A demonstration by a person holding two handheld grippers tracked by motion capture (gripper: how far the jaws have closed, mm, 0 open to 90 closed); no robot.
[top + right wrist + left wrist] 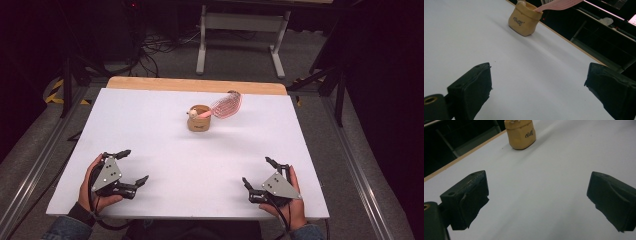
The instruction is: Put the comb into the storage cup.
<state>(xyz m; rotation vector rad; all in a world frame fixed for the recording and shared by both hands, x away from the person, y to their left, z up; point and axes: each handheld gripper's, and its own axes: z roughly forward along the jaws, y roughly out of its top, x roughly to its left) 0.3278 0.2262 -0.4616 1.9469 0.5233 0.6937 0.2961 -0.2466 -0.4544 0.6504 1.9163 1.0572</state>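
Both the left claw (132, 167) and the right claw (257, 173) rest wide apart and empty on the white surface (150, 130). Well ahead, between them, stands the tan pouch (199, 120) with a pink brush (225, 106) leaning out. A one-sided grab at the brush would likely tip the light pouch.

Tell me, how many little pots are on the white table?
1. The tan pot stands near the table's far middle, beyond both open grippers, with a pink brush leaning out of it. None seems hidden.
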